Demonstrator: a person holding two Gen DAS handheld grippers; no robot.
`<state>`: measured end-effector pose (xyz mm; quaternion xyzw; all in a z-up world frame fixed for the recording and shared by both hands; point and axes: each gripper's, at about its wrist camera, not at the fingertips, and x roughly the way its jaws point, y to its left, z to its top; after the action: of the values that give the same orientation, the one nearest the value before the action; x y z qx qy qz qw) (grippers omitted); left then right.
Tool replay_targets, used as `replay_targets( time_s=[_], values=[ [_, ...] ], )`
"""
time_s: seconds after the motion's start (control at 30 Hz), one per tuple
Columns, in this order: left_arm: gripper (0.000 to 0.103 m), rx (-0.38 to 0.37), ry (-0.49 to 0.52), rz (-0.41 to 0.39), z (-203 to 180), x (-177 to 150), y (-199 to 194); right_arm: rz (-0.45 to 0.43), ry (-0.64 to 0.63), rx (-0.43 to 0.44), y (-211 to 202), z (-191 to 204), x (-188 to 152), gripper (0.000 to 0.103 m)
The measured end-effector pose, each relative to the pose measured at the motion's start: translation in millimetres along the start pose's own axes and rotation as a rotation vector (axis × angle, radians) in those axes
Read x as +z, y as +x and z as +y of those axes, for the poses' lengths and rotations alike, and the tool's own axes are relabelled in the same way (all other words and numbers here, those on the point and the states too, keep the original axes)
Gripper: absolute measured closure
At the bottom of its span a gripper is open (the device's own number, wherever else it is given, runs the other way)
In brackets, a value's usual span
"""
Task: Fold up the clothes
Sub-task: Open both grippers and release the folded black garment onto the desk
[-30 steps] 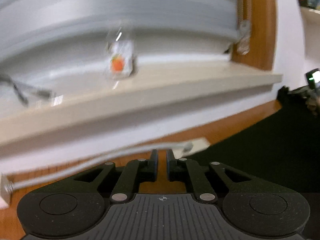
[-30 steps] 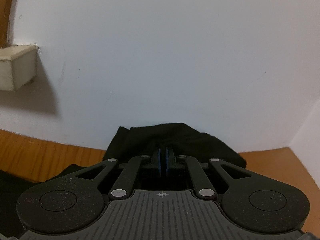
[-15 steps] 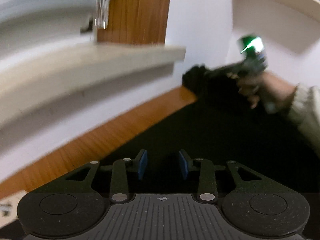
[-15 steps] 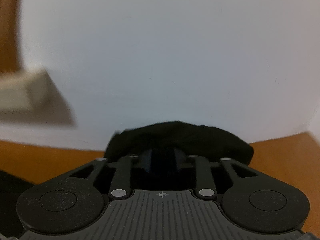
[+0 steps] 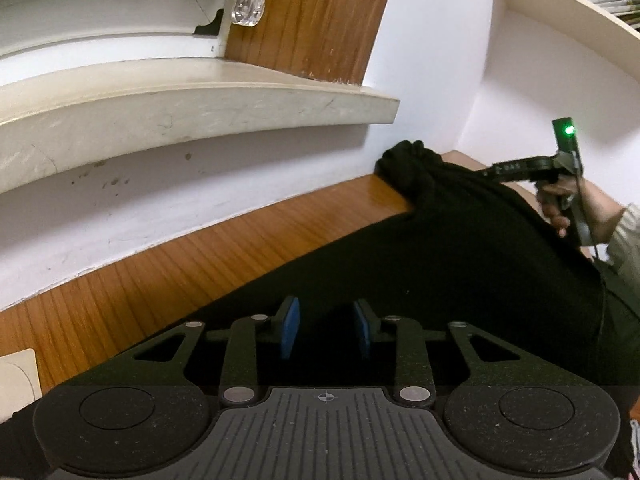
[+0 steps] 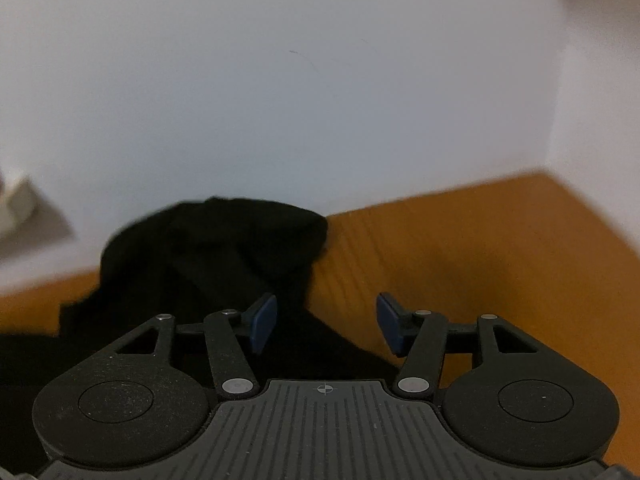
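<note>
We see soft, even indoor light. The left wrist view is sharp, its fisheye bending the window sill [image 5: 192, 96]. The right wrist view is motion-blurred; the black garment [image 6: 216, 248] loses all detail in shadow.

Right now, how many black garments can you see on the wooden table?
1. A single black cloth garment lies spread on the brown wooden table, with one bunched end against the white wall. Other clothes may lie outside the two views.
</note>
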<state>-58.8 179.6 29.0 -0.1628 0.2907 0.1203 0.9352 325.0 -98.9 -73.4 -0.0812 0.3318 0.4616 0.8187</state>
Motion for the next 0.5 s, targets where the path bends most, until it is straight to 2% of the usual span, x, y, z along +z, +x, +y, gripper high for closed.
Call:
replay_targets(
  time_s=[0.1, 0.17, 0.3, 0.33, 0.37, 0.4, 0.43, 0.5],
  values=[
    [0.07, 0.005, 0.005, -0.002, -1.1, -1.4, -0.9, 0.0, 0.086, 0.042, 21.3, 13.0, 11.9, 0.046],
    [0.07, 0.009, 0.01, -0.002, -2.3, -1.7, -1.1, 0.032, 0.099, 0.034, 30.7, 20.3, 16.6, 0.043],
    [0.07, 0.013, 0.015, -0.004, -3.4, -2.3, -1.4, 0.058, 0.023, 0.008, 16.9, 22.6, 11.5, 0.038],
    [0.07, 0.014, 0.016, -0.004, -3.6, -2.3, -1.3, 0.062, 0.006, 0.005, 17.5, 26.2, 12.0, 0.043],
    [0.07, 0.014, 0.017, -0.004, -3.7, -2.4, -1.2, 0.067, -0.006, 0.019, 16.7, 29.2, 11.9, 0.052],
    [0.07, 0.015, 0.018, -0.004, -4.1, -2.4, -1.0, 0.076, -0.012, 0.049, 15.0, 31.2, 11.5, 0.083],
    [0.07, 0.017, 0.021, -0.003, -4.5, -2.3, -0.8, 0.078, -0.026, 0.063, 11.7, 34.2, 10.9, 0.089],
    [0.07, 0.02, 0.025, -0.003, -5.2, -2.3, -0.3, 0.02, -0.099, 0.026, -5.4, 45.6, 12.9, 0.093]
  ],
)
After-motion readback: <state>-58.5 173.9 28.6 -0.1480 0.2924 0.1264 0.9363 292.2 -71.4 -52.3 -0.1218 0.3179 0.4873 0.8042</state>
